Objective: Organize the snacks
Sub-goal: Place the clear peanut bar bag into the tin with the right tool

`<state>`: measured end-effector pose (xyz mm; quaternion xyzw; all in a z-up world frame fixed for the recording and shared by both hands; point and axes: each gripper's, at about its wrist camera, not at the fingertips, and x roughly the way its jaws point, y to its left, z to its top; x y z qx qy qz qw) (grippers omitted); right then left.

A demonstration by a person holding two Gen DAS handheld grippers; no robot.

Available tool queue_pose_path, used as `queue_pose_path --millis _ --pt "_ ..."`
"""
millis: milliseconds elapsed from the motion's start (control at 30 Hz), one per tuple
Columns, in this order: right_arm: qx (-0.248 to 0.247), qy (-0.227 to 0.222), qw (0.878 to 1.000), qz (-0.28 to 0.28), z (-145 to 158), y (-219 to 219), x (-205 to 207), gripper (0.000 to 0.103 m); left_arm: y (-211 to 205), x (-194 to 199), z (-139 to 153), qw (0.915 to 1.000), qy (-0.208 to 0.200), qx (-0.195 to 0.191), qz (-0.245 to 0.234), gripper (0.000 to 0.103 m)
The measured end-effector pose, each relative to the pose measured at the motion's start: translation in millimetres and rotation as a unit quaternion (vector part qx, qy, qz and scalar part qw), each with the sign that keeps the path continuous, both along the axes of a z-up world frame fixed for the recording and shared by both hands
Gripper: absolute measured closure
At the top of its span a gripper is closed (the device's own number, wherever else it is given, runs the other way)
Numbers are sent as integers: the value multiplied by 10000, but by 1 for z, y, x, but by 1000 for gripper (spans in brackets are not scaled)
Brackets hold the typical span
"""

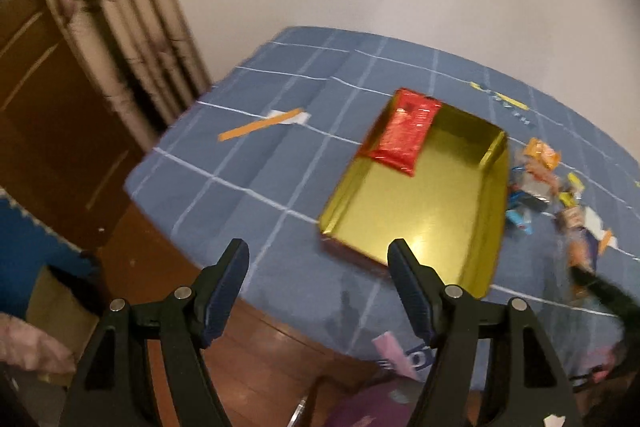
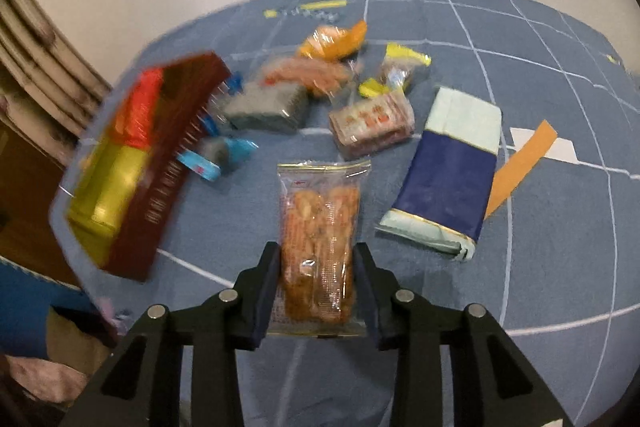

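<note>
While most of the snacks lie loose on the blue checked tablecloth (image 2: 540,27), the sorting looks barely begun. Nearest in the right wrist view, the right gripper (image 2: 316,291) has its two fingers set either side of a clear packet of orange crackers (image 2: 318,235), touching its edges; I judge it clenched on the near end of that packet, which lies flat on the cloth. Just right of it lies a long dark blue and pale green packet (image 2: 448,175), partly over an orange paper strip (image 2: 520,167). Further off sits a loose heap: a pink and white wrapped snack (image 2: 372,125), a grey packet (image 2: 264,105), small blue-wrapped sweets (image 2: 208,163), an orange bag (image 2: 336,41) and a yellow-ended wrapper (image 2: 404,63).

In the left wrist view, the left gripper (image 1: 318,287) hangs released over the near table edge, nothing between its fingers. Beyond it stands the gold-lined box (image 1: 420,219), with the heap just to its right. Only one red packet (image 1: 408,135) is inside, leaning in the far left corner; the rest of the box floor is bare.

So one snack seems stowed, one is in hand, and roughly seven or more remain on the cloth, though blur makes the count uncertain.
</note>
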<state>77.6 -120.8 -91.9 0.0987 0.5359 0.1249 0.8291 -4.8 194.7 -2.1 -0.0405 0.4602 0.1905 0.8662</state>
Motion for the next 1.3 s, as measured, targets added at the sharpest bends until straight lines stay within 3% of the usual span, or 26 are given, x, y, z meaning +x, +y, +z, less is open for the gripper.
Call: queue_pose_path --millis 100,333,467,733,1000,1167,1300 --pt "465 -121 9988 65 30 8 2 66 -1 -3 -3 9995 -84 298 108 34" --pt "1448 -75 9878 563 77 77 53 66 10 -10 -5 9991 -230 291 184 32" --pt "1330 -1 9881 770 72 128 85 66 18 -10 -6 9986 -313 310 307 30" --pt "761 310 9954 498 20 184 131 66 25 -6 -9 9990 -242 229 313 29" --pt "427 282 9979 402 0 194 145 64 23 -2 -16 9995 -81 196 218 29" --pt "652 99 9970 413 4 188 144 60 20 0 -20 9995 8 251 187 29" --pt "1146 -282 9926 289 28 144 123 60 21 0 -20 9994 13 248 222 29"
